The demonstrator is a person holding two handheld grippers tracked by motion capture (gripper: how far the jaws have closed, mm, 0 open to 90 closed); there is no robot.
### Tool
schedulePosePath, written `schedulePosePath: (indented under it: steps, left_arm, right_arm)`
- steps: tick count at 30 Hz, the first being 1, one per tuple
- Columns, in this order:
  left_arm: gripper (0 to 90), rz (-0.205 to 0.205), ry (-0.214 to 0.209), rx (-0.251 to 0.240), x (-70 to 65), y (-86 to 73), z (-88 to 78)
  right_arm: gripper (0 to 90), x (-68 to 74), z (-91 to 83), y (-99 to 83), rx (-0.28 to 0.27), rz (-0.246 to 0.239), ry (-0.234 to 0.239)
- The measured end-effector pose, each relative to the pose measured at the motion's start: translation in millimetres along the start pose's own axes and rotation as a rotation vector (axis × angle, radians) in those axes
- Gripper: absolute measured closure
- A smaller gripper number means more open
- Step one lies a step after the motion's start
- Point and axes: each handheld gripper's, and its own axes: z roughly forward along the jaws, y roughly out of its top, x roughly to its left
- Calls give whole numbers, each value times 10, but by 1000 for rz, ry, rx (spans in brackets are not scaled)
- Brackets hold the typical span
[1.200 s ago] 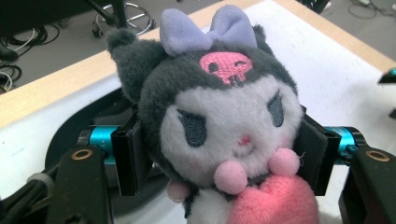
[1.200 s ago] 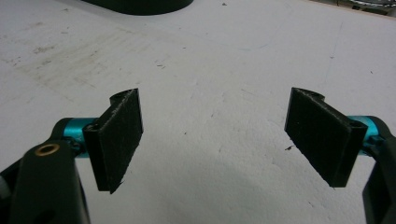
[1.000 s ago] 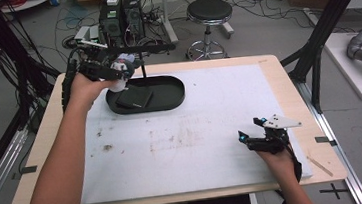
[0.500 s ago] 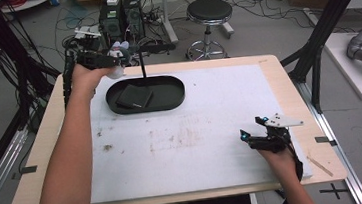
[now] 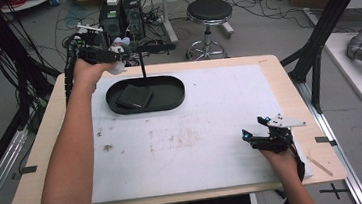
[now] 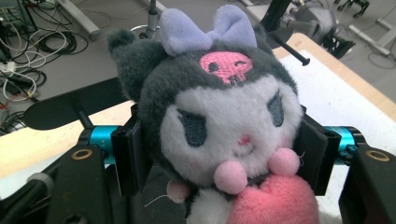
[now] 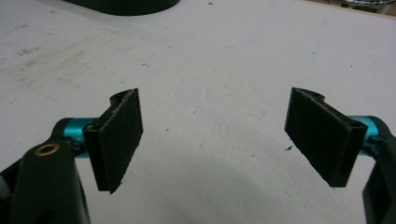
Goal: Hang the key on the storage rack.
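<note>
Plush, soft and light: we see the left gripper (image 5: pixel 114 53) clamping the plush toy (image 6: pixel 219 121) by its head, beyond the black tray (image 5: pixel 174 100); squeezes easily, unbreakable; right gripper (image 7: pixel 215 135) wide open, empty.

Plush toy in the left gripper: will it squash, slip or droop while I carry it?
The plush toy looks soft: the left gripper has its pads pressed into the fur at both sides of the head, so expect some squashing. Fuzzy fabric against the pads probably resists slipping. It seems light; the pink heart below may droop a little.
</note>
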Motion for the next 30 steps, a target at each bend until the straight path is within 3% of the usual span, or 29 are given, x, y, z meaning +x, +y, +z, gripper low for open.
schedulePosePath:
  steps: [12, 19, 30]
  left_arm:
    - [298, -9, 52, 27, 41, 55, 76]
    - [206, -6, 66, 37, 51, 10, 102]
    - [201, 7, 45, 53, -15, -37, 76]
  right_arm:
    - [198, 5, -11, -4, 1, 3, 4]
    - [198, -1, -20, -9, -1, 0, 6]
    - [198, 22, -10, 0, -1, -5, 11]
